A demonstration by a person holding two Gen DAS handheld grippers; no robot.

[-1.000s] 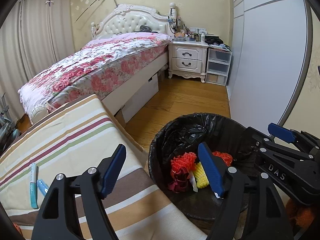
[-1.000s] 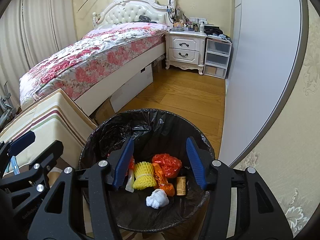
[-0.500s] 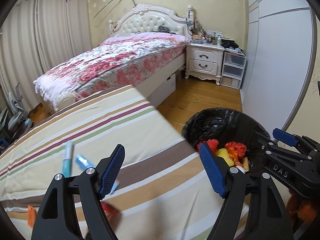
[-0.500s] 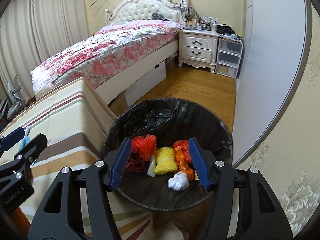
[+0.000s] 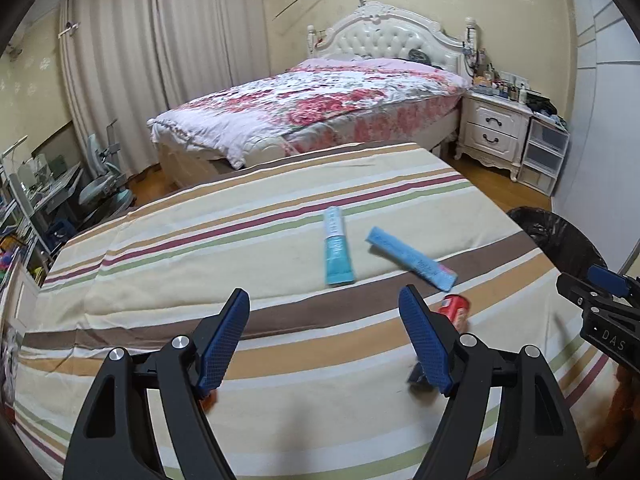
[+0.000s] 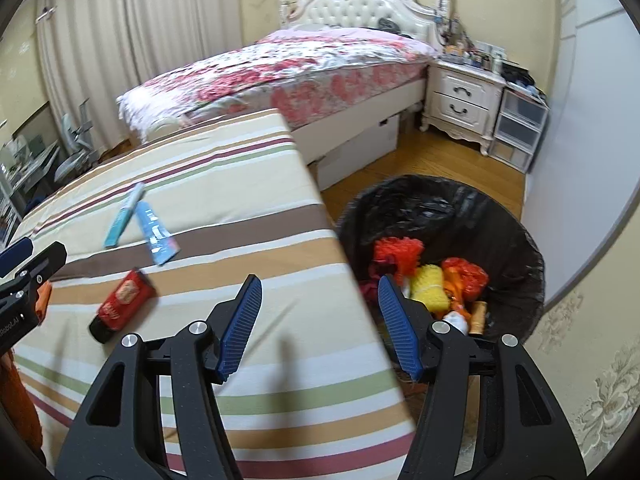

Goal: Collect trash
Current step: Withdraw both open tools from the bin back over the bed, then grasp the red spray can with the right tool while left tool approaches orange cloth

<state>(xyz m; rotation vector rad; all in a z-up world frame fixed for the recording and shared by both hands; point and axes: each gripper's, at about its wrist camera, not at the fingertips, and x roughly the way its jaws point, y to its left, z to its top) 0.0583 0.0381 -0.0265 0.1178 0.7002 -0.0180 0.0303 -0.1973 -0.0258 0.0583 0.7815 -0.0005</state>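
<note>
Striped surface: I am looking down on a cloth-covered top that is filling most of both views, with a floral bed lying beyond it.
Trash bin: it is standing on the wood floor just beside the striped surface's right edge, lined in black and holding orange, yellow and white scraps.
Left gripper: I am holding it over the striped surface with its jaws standing wide and nothing between the blue pads.
Right gripper: I am holding it over the surface's right edge, jaws gaping at a medium width and empty; the bin is showing past its right finger.
Teal tube: it is lying flat, ahead of the left gripper.
Blue packet: it is lying just beside the tube, on its right.
Red pack: it is lying nearer me, well apart from the bin, partly hidden behind the left gripper's right finger.
</note>
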